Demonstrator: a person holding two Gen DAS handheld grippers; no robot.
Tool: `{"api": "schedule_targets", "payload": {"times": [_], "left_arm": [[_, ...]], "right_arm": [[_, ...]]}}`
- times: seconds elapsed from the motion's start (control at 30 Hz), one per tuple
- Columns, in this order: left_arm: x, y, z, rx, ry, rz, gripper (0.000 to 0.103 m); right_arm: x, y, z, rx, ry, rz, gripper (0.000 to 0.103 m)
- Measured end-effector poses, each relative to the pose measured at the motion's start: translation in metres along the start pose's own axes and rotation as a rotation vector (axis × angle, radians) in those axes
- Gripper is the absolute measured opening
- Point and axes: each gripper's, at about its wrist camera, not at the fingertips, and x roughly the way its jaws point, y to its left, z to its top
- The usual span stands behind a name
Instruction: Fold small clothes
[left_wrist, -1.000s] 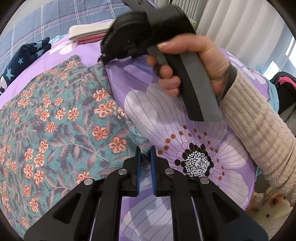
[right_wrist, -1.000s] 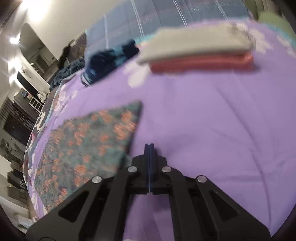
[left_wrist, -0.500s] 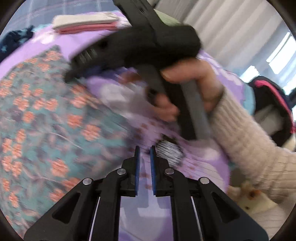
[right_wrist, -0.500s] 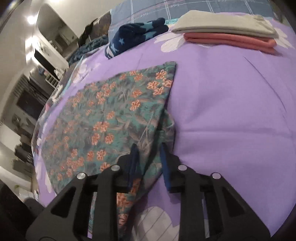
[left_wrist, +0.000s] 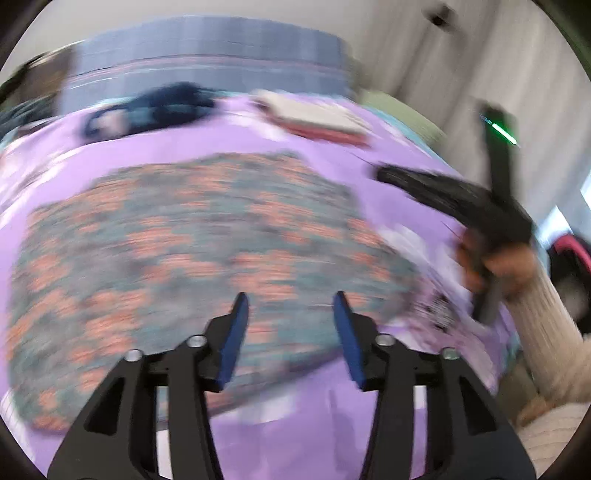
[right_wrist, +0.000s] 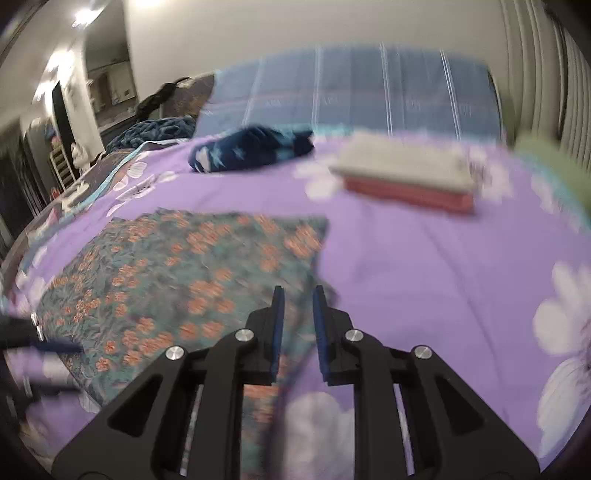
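We are holding the left gripper (left_wrist: 290, 314) angled down over the floral garment (left_wrist: 192, 258), which is lying flat on the purple bedspread (left_wrist: 332, 424); its jaws are opening wide, with nothing pinched between them. Our right gripper (right_wrist: 297, 304) is also tilting downward at the garment's near right edge, its jaws narrow and closing, the pads not visibly pressing cloth. The right hand (left_wrist: 495, 266) is gripping its handle.

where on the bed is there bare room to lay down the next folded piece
Bare purple bedsheet lies to the picture's right of the floral garment, in front of the folded stack. It is crowded at the back, where the navy star garment and that stack sit, and on the left under the floral garment.
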Motion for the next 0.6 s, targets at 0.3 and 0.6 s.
{"api": "schedule_targets", "payload": {"times": [0.3, 0.6], "left_arm": [[-0.108, 0.173, -0.051, -0.327, -0.167, 0.396, 0.054], [-0.147, 0.249, -0.103, -0.487, -0.188, 0.444, 0.054]], "right_arm": [[-0.003, 0.199, -0.018, -0.401, -0.003, 0.265, 0.053], [0.023, 0.355, -0.059, -0.7, 0.044, 0.314, 0.057]]}}
